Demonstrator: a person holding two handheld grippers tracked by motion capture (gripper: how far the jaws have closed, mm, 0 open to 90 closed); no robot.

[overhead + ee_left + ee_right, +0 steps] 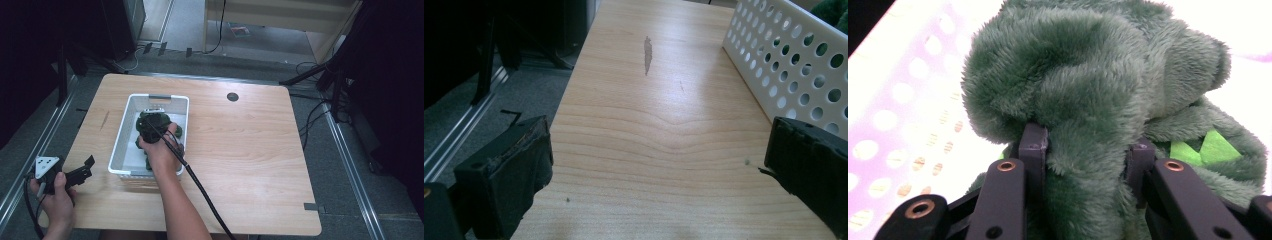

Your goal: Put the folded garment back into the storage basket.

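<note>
Green plush toy (1083, 100) sits inside the white perforated basket (131, 107) on the left half of the wooden table (250, 150), and my right gripper (1087, 150) has it pinched. In the right gripper view I see both black jaws sunk into the fur, one on each side of a thick fold, closed most of the way with the fabric bunched between them. A bright green patch shows on the toy to the right of the jaws. From the high view, my right hand (161, 150) reaches forward over the near rim of the basket, forearm angled up from the bottom edge, wrist tipped down so the tool points into the basket; its black cable trails back toward me across the table.

My left hand (56, 187) rests at the near left corner of the table, well apart from the basket's contents. It holds the left gripper (659, 165) low and roughly level, pointing toward the far side beside the basket's left wall. Its jaws stand wide apart over bare wood, gripping nothing.
</note>
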